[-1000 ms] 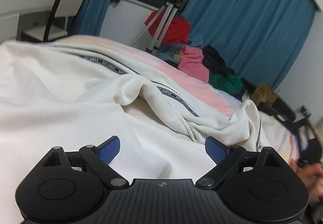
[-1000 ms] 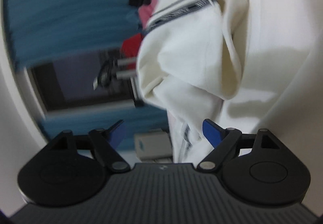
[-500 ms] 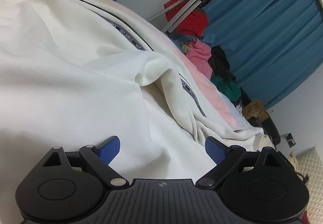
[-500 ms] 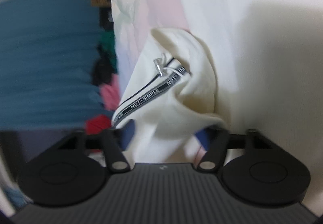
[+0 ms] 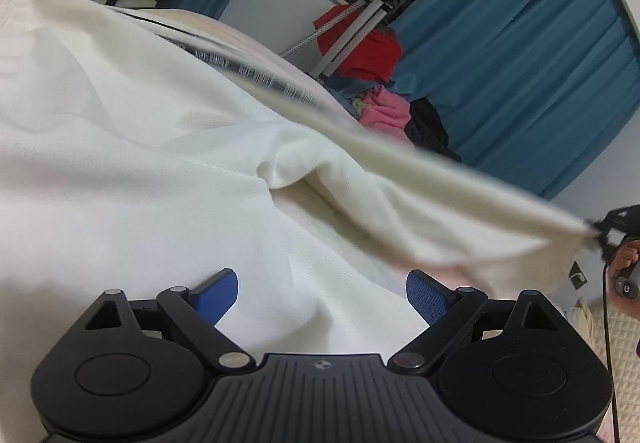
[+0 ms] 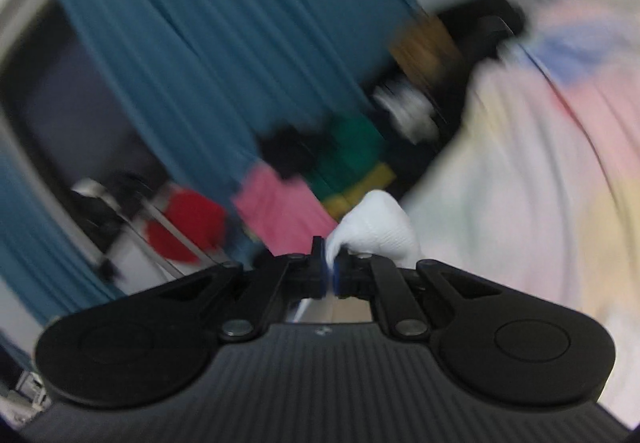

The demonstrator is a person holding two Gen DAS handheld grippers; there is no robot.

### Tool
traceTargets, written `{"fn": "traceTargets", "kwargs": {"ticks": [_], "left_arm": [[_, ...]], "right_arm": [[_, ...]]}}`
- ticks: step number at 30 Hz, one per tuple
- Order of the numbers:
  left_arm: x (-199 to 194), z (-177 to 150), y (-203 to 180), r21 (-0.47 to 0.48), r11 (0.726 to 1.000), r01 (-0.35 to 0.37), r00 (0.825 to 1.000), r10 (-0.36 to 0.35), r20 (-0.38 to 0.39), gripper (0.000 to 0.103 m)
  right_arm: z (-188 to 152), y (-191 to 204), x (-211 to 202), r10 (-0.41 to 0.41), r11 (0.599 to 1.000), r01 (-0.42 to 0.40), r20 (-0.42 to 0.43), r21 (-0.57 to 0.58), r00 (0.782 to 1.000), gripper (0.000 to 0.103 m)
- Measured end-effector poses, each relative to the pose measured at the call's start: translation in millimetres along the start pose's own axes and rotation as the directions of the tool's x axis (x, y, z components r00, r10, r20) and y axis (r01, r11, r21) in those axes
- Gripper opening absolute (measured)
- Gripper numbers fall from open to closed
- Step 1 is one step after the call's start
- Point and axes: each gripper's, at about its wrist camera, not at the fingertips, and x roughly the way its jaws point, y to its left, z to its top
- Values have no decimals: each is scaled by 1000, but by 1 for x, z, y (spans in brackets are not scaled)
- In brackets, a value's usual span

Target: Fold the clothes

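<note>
A white garment (image 5: 132,171) with a black lettered stripe lies spread over the bed. My left gripper (image 5: 320,293) is open, its blue pads just above the cloth, holding nothing. My right gripper (image 6: 330,277) is shut on a bunched end of the white garment (image 6: 372,229). In the left wrist view that end is stretched taut to the far right, where the right gripper (image 5: 604,231) pulls it up off the bed. The right wrist view is blurred by motion.
A pile of red, pink, black and green clothes (image 5: 384,99) sits beyond the bed beside a tripod (image 5: 360,19), in front of blue curtains (image 5: 520,55). The pastel bed sheet (image 6: 540,183) shows at the right. A quilted cushion (image 5: 624,355) lies at the far right.
My right gripper closed on an end of the white garment and swung away, pulling it taut and up to the right. My left gripper stayed open, low over the cloth.
</note>
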Motion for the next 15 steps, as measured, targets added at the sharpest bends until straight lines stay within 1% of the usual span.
{"fn": "traceTargets", "kwargs": {"ticks": [2,4,6,7,9,11,13,15], "left_arm": [[2,-1,-2,15,1000,-1,1000,1,-4,93],[4,-2,-3,28,1000,1,1000,-1,-12,93],[7,-4,-4,36,999,1,1000,0,-23,93],[8,-5,-5,42,999,-1,1000,2,-25,93],[8,-7,-7,61,998,-8,1000,9,-25,93],[9,-10,-9,79,997,-15,1000,17,-25,93],[12,-13,-11,90,996,-24,999,27,-30,93],[16,-14,-14,94,995,-37,999,40,-34,93]], "right_arm": [[-6,-27,-6,31,999,-29,46,-31,998,6],[-25,-66,-3,-39,998,40,9,-38,999,6],[-53,-111,4,-126,992,125,-68,-21,990,6],[-69,-134,5,-167,986,167,-108,-10,980,6],[-99,-174,9,-221,972,231,-177,36,959,6],[-119,-205,6,-212,966,237,-207,101,955,6],[-128,-218,3,-193,962,227,-212,150,958,6],[-121,-207,-2,-182,965,213,-191,156,965,6]]}}
